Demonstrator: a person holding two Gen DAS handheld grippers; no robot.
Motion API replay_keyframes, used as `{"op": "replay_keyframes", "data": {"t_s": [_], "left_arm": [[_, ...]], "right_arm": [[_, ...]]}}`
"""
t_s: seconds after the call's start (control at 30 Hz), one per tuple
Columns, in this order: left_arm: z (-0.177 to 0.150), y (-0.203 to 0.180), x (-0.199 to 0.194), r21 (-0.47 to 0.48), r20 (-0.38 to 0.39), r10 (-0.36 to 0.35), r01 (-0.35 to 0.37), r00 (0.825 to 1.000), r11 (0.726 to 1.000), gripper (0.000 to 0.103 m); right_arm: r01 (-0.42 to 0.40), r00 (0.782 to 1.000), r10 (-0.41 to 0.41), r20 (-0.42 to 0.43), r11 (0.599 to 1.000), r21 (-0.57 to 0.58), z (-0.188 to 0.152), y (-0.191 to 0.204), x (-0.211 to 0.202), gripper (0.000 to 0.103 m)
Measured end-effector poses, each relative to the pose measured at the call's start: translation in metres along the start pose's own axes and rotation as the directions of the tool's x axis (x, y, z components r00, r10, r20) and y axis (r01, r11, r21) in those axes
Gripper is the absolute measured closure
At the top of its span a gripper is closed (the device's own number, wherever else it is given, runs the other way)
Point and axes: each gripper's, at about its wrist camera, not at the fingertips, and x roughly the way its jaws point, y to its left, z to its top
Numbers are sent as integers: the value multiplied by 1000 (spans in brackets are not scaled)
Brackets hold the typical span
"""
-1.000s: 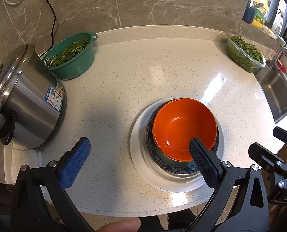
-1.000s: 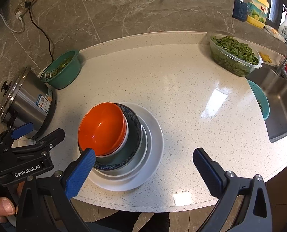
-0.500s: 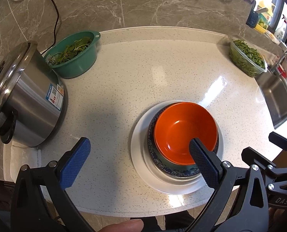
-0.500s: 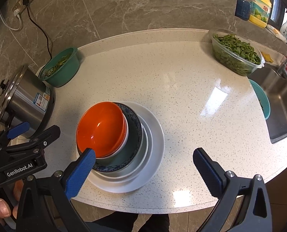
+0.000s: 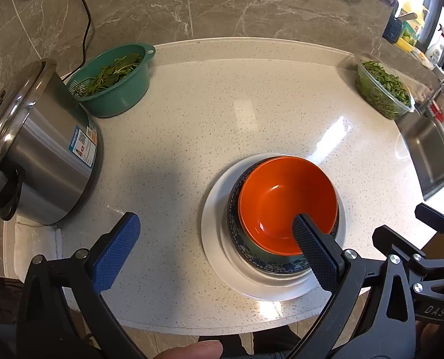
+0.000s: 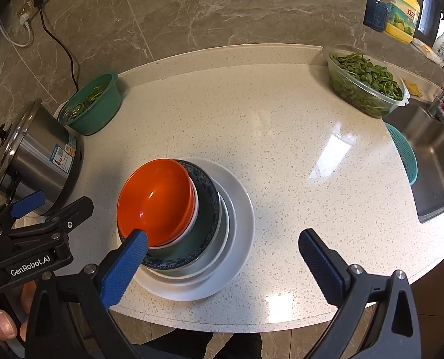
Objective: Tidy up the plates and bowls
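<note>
Orange bowl [image 5: 284, 200]; blue-patterned bowl [image 6: 205, 197]; white plate [image 5: 222, 257]; teal colander [image 5: 117, 86]; speckled white counter [image 5: 222, 104]

The left gripper [image 5: 214, 243] is open wide, with its two blue pads far apart. Its right pad sits in front of the orange bowl [image 5: 284, 200]. The orange bowl rests in a blue patterned bowl [image 5: 251, 258], and that sits on a white plate [image 5: 219, 257] on the speckled counter [image 5: 222, 113]. Far ahead on the left stands a shiny steel pot [image 5: 39, 152]. Beside it is a green bowl [image 5: 117, 80] of leaves. Far ahead on the right is a clear tub [image 5: 381, 88] of greens. The right gripper [image 5: 425, 257] shows at the right edge.
</note>
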Motion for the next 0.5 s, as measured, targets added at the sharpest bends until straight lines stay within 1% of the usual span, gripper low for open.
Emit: {"op": "replay_keyframes", "data": {"t_s": [0.23,0.5], "left_arm": [[0,1,1,-6,-6,2,-2,1000,1000,0],[-2,1,3,-17,-16,-12,12,1000,1000,0]], "right_arm": [[-1,1000,1,-2,1000,-1,0,0,1,0],[1,1000,-1,-4,1000,2,-1,0,2,0]]}}
